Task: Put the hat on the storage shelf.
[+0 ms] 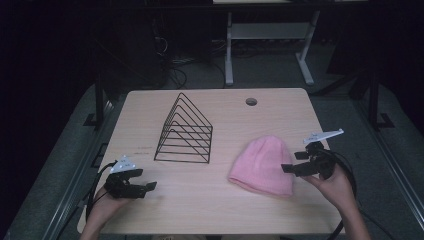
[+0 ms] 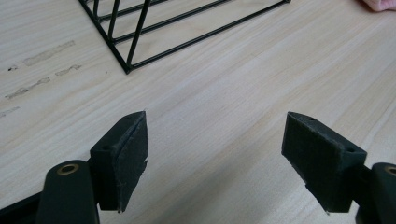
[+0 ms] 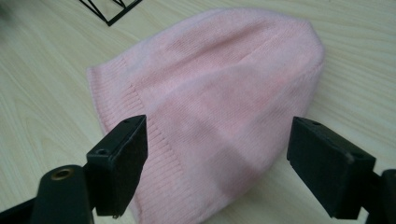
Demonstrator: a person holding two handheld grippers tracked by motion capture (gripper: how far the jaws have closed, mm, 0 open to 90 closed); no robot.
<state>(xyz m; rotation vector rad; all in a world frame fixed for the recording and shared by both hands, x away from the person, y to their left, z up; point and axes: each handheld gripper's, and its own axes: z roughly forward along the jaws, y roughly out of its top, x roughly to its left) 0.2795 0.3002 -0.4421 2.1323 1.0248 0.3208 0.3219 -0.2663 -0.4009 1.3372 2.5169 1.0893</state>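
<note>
Pale wood table [image 1: 200, 200] | dark room | wire rack [image 1: 185, 132], pink beanie [image 1: 262, 165] | both tongs gaping, empty

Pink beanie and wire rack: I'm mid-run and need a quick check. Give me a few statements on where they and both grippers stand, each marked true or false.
1. The pink beanie lies flat on the table. True.
2. The right gripper is shut on the beanie. False: its jaws stand wide apart over the beanie, gripping nothing.
3. The black wire rack stands to the left of the beanie in the high view, apart from it. True.
4. The left gripper holds the rack. False: its jaws are open over bare tabletop, with the rack's corner farther ahead.
5. The beanie hangs on the rack. False: it rests on the table beside it.
</note>
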